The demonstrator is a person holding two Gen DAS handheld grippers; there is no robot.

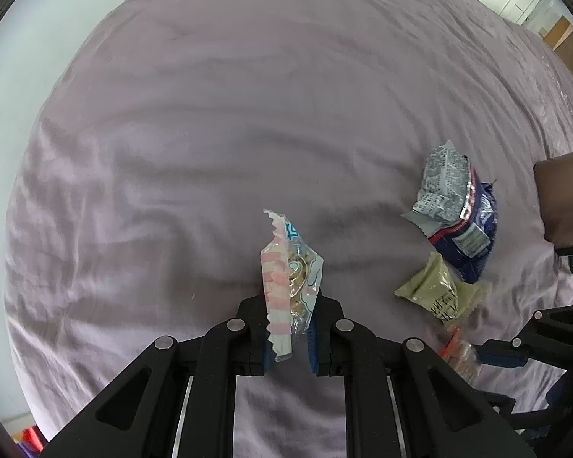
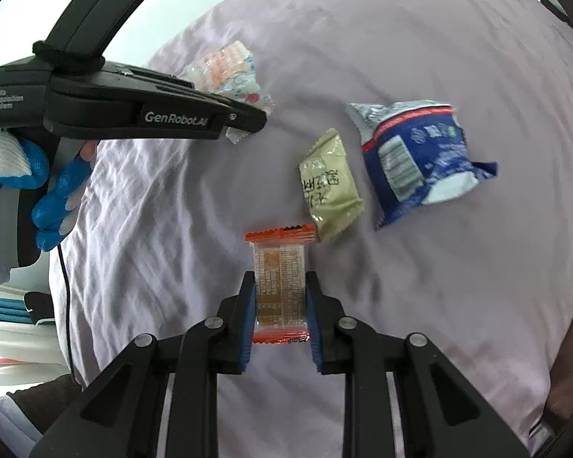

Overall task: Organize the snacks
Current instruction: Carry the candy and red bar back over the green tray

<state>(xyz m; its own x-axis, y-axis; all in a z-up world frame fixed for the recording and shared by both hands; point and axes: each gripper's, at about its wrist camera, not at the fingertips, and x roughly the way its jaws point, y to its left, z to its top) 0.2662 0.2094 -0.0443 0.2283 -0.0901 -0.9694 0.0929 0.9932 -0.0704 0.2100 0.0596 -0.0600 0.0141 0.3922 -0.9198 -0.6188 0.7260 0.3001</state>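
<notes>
My left gripper (image 1: pixel 291 328) is shut on a pink-and-white striped snack packet (image 1: pixel 290 282) and holds it above the lilac bedsheet (image 1: pixel 210 133). The same packet shows in the right wrist view (image 2: pixel 229 72) beside the left gripper's body (image 2: pixel 152 114). My right gripper (image 2: pixel 280 313) is shut on an orange-edged clear snack packet (image 2: pixel 280 286). A pale green packet (image 2: pixel 330 187) and a blue-and-white bag (image 2: pixel 416 160) lie on the sheet beyond it. In the left wrist view the green packet (image 1: pixel 435 290) and blue bag (image 1: pixel 462 221) lie to the right.
A brown box (image 1: pixel 565 198) stands at the right edge of the bed. A gloved hand (image 2: pixel 46 191) holds the left gripper's handle. Folded cloth (image 2: pixel 7 313) lies off the bed's left side. A white wall lies beyond the bed.
</notes>
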